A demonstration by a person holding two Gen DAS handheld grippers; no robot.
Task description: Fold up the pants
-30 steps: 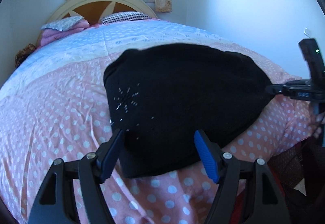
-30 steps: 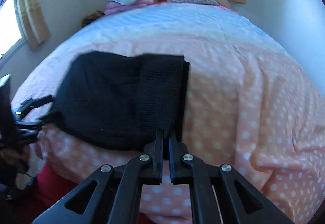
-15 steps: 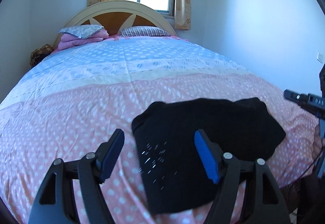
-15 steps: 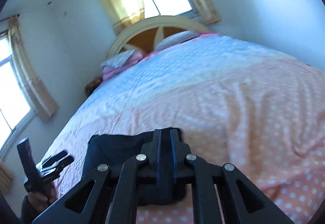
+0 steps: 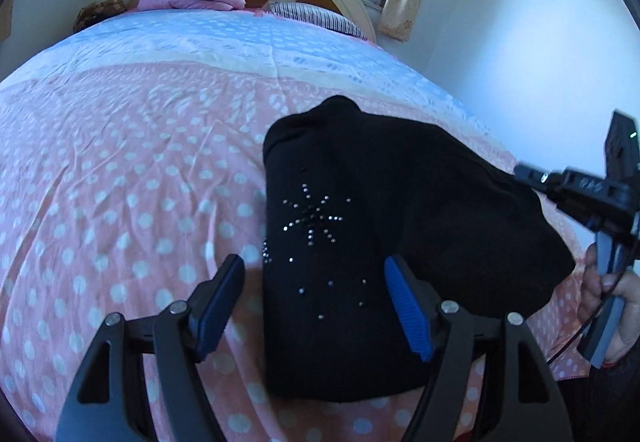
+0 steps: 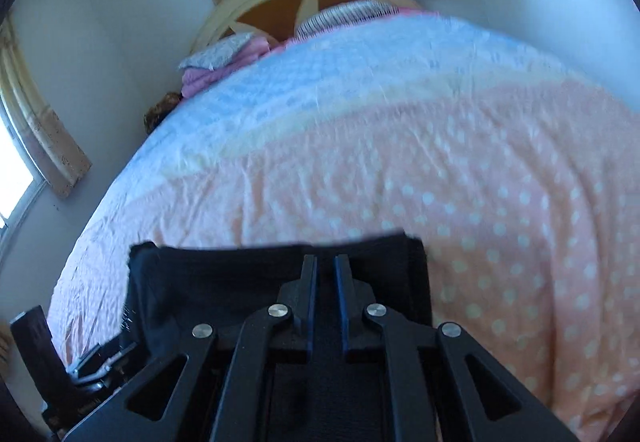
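- Near the foot edge of the bed (image 5: 120,169): black pants (image 5: 380,226), already folded into a compact bundle, are lying on the pink dotted bedspread, rhinestone star facing up.
- Left gripper (image 5: 316,302): jaws are standing wide apart and holding nothing; the bundle's near corner is sitting between the blue pads (image 5: 408,310), which are not pressing on it.
- Right gripper (image 6: 325,302): jaws are standing almost shut, a narrow slit showing between them. Dark cloth is lying under and beyond the tips, but whether any is pinched in the slit I cannot tell.
- Right hand (image 5: 608,306) of the person: it is wrapping the right gripper's handle beside the bundle's far corner.
- Risk, snagging: if a fold is caught in the near-shut right jaws, pulling away is likely dragging the top layer open.
- Risk, sliding: the bundle is sitting close to the mattress edge; a nudge from either tool is liable to be tipping it off the bed.
- Risk, uneven fold: closing the left jaws on one corner only is likely lifting a single layer, not the whole stack.
- Risk, scratching: the pads rubbing across the rhinestones could be loosening them.
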